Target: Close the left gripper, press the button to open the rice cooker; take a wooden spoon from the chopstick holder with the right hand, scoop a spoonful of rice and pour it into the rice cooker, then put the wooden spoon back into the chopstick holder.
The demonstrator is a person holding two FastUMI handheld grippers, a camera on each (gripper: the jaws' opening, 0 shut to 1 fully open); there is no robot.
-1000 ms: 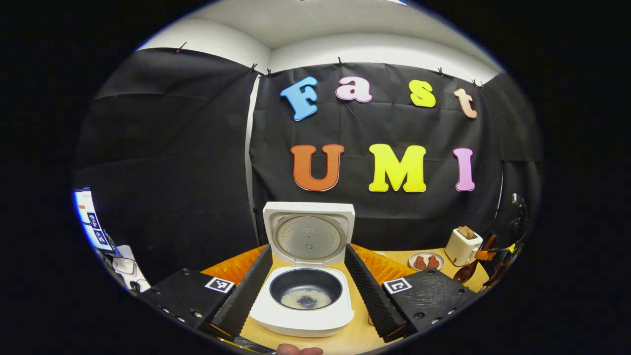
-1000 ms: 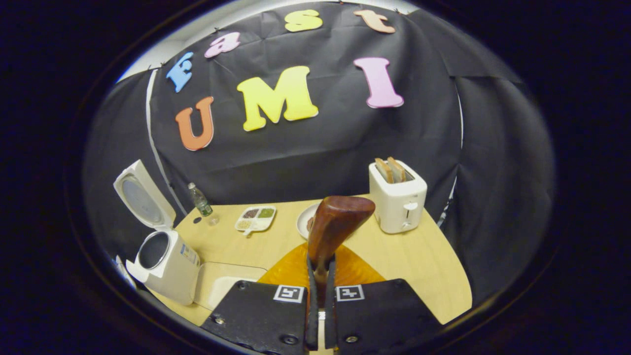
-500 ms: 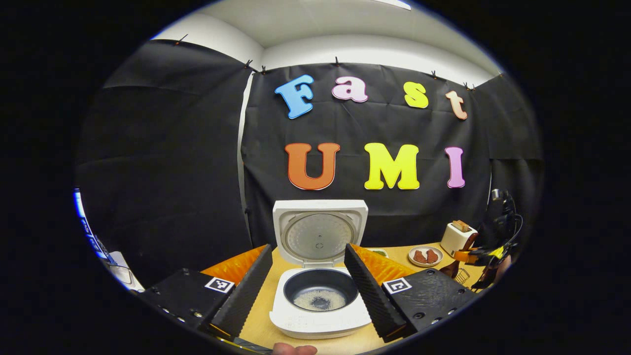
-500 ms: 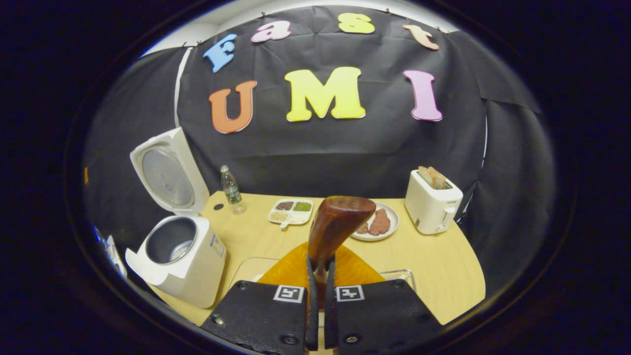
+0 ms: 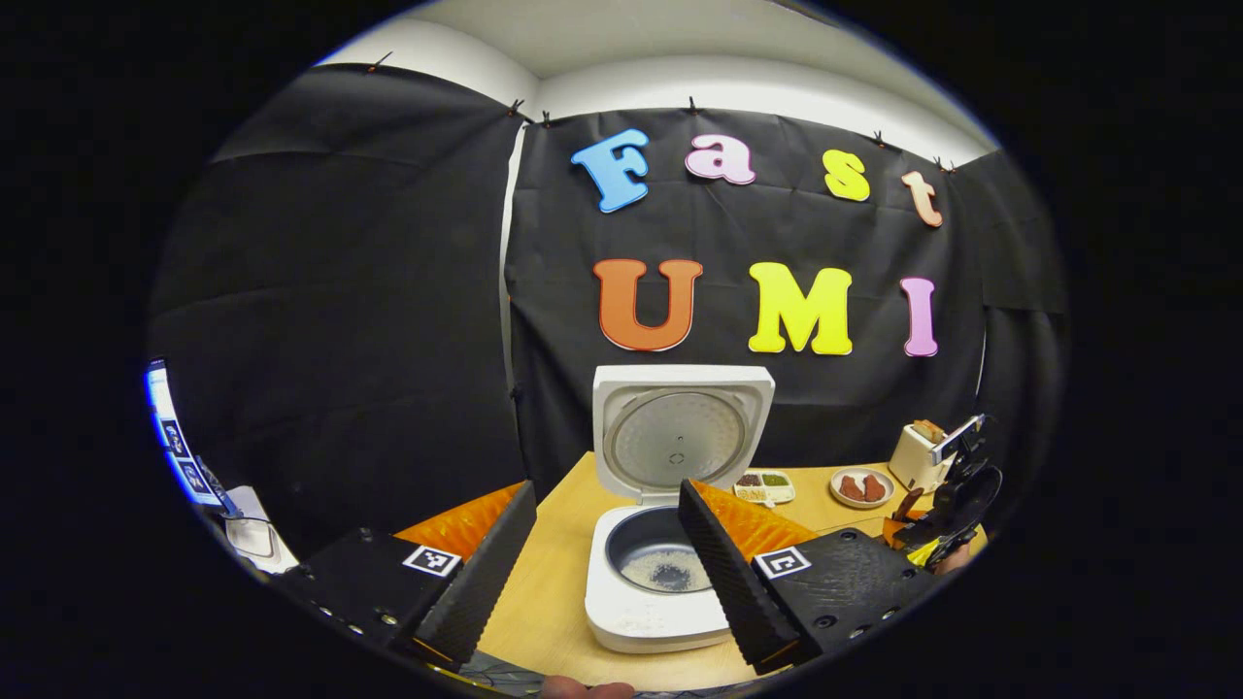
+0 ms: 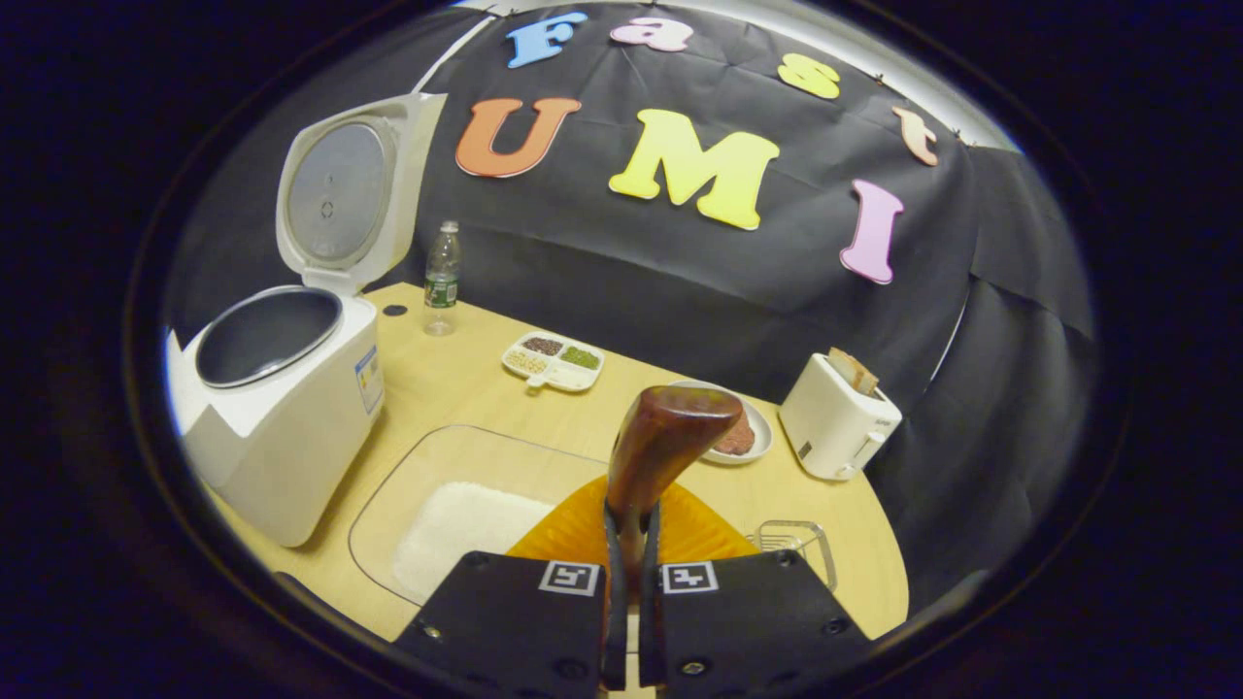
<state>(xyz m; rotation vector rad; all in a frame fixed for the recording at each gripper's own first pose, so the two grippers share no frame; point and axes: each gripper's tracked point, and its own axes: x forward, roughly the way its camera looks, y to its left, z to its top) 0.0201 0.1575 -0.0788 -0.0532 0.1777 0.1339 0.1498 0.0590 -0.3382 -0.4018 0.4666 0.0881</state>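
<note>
On the tabletop [image 6: 466,388]: rice cooker [image 6: 282,408], lid up; bottle [image 6: 442,277]; toaster [image 6: 837,417].
Right hand-held gripper [image 6: 629,544]: clamped on wooden spoon [image 6: 665,451].
Left hand-held gripper [image 5: 607,553]: spread wide, empty.

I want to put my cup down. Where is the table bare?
Bare table lies between the rice cooker, the water bottle and the divided snack tray. It is crowded near the toaster, plate and wire holder.

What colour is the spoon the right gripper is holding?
Dark reddish-brown, glossy wood; the wooden spoon shows best in the right gripper view.
</note>
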